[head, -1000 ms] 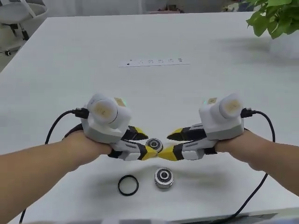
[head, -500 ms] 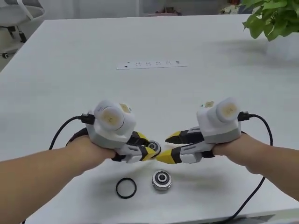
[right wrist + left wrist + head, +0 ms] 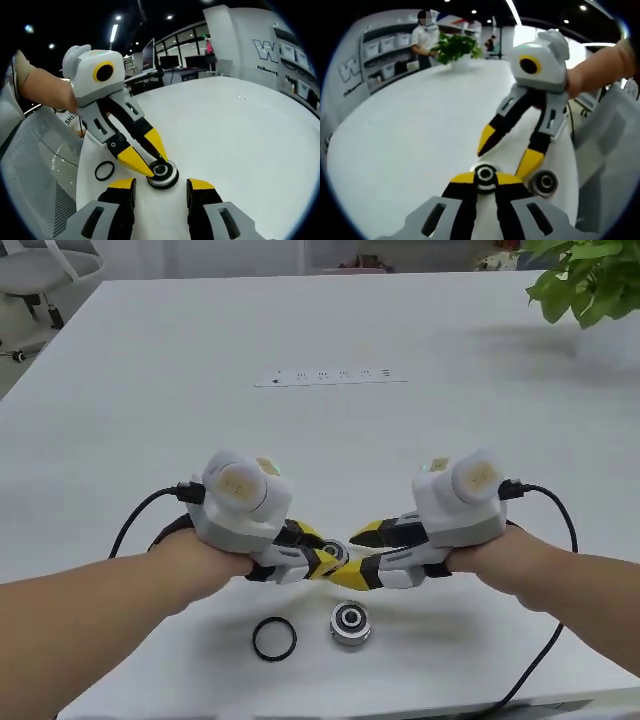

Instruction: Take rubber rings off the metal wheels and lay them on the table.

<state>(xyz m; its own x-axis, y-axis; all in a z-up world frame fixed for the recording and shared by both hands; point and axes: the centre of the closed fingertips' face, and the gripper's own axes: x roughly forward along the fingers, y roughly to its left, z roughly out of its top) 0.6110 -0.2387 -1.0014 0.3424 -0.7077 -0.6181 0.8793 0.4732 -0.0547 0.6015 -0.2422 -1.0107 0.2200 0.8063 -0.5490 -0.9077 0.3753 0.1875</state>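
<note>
Left gripper (image 3: 485, 179) clenched on a small metal wheel (image 3: 162, 174) between its yellow tips, right gripper (image 3: 161, 185) facing it, jaws spread, tips close to that wheel, second metal wheel (image 3: 350, 622) on the white table (image 3: 330, 440) beneath both grippers, loose black rubber ring (image 3: 274, 638) beside it, on the left gripper's side

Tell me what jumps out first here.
The left gripper, shut on a wheel, meets the open right gripper nose to nose above the table near its front edge. Nearer the person, a black ring and a second wheel lie side by side.
</note>
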